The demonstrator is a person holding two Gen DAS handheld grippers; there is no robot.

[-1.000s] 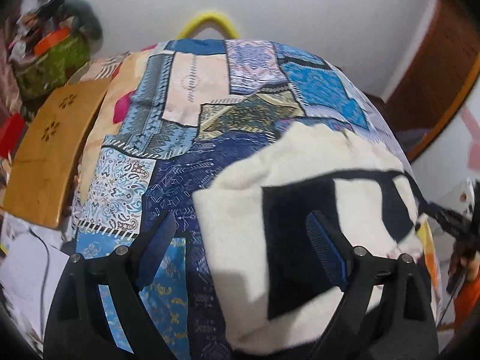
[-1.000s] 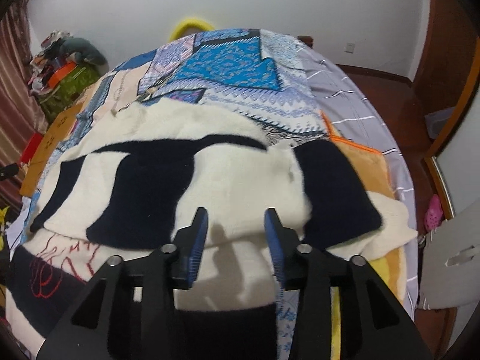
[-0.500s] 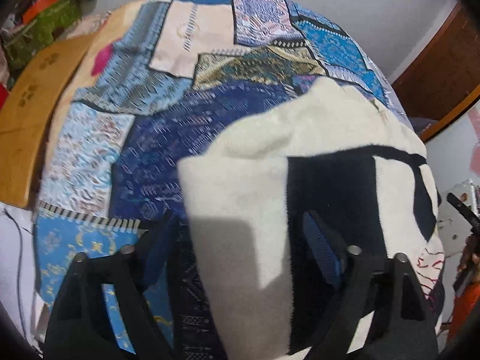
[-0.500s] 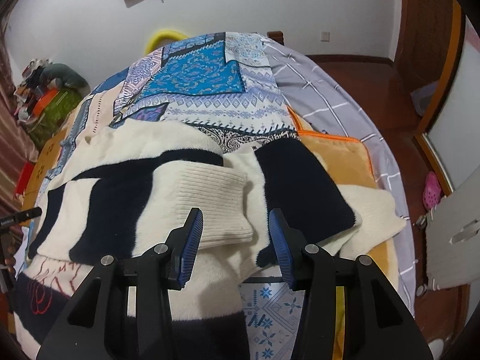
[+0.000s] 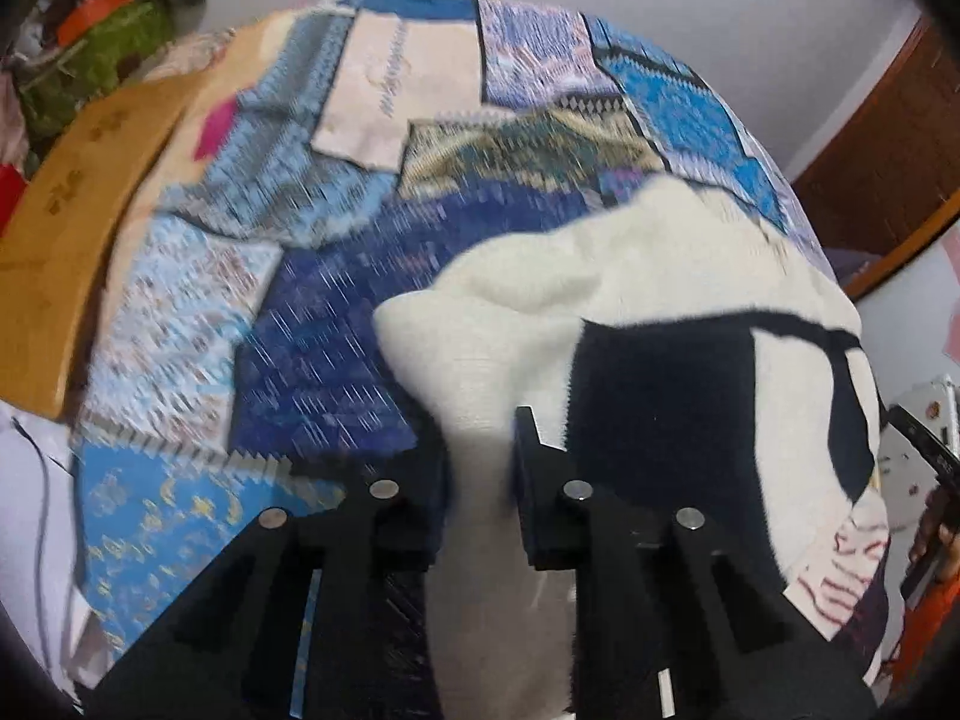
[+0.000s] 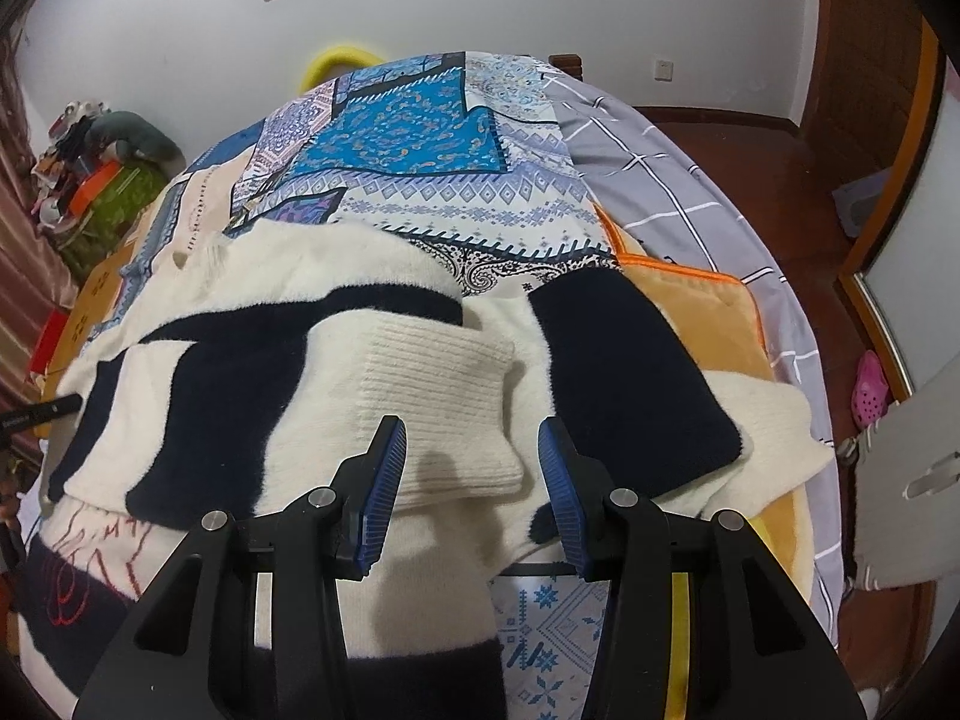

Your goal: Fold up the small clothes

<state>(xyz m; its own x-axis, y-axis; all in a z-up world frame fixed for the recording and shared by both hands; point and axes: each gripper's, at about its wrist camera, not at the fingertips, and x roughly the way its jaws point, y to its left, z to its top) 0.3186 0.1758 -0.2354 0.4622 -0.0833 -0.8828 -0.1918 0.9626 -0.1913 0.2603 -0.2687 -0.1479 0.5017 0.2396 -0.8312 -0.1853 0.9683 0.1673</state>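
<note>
A cream and navy fleece garment (image 6: 252,372) lies on a patchwork bedspread (image 6: 414,138). In the right wrist view its ribbed cream cuff (image 6: 444,396) is folded over the body, and a navy sleeve (image 6: 624,372) lies to the right. My right gripper (image 6: 471,492) is open, with the cuff's near edge between its blue pads (image 6: 384,480). In the left wrist view the same garment (image 5: 528,330) fills the right half. My left gripper (image 5: 480,468) is shut on a cream fold at the garment's left side. That view is blurred by motion.
A wooden board (image 5: 66,228) lies at the bed's left edge, with green bags (image 5: 102,36) behind it. An orange cushion (image 6: 690,300) and grey checked sheet (image 6: 660,180) sit right of the garment. A wooden floor, pink shoe (image 6: 870,387) and wall are beyond.
My left gripper has closed on the garment's cream left part. My right gripper has opened and pulled back a little, leaving the ribbed cuff folded over the body.
</note>
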